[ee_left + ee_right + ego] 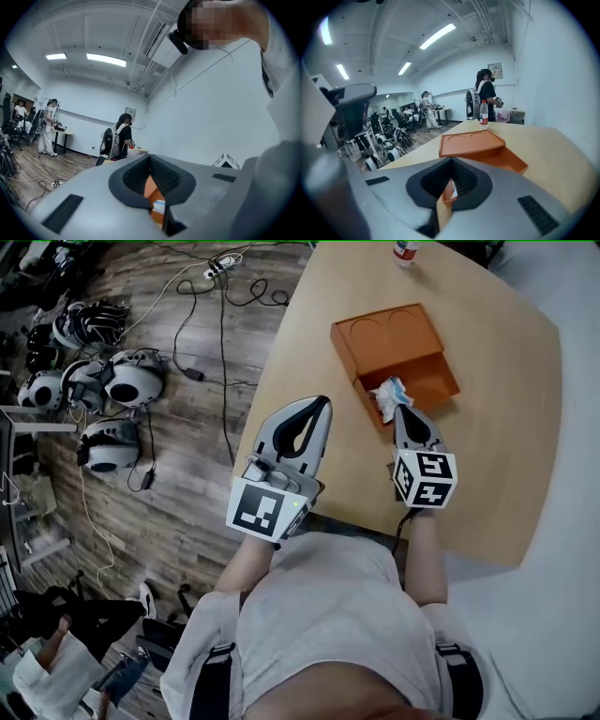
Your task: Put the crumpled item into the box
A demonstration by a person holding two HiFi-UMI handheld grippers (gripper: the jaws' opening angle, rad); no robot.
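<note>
An orange box (424,379) stands open on the wooden table (497,465), its lid (384,334) folded back; the right gripper view shows the box (480,145) just ahead. The crumpled item (388,395), white with some blue, lies at the box's near left corner. My right gripper (401,410) is shut, its tip right beside the item, and I see nothing clamped between the jaws (439,211). My left gripper (325,401) is shut and empty, left of the box above the table's left edge. Through its jaw gap, the box and item (158,206) show.
A small bottle (405,249) stands at the table's far edge, also seen beyond the box as a bottle (483,114). Several white helmets (112,381) and cables (220,306) lie on the wood floor left of the table. People stand in the background.
</note>
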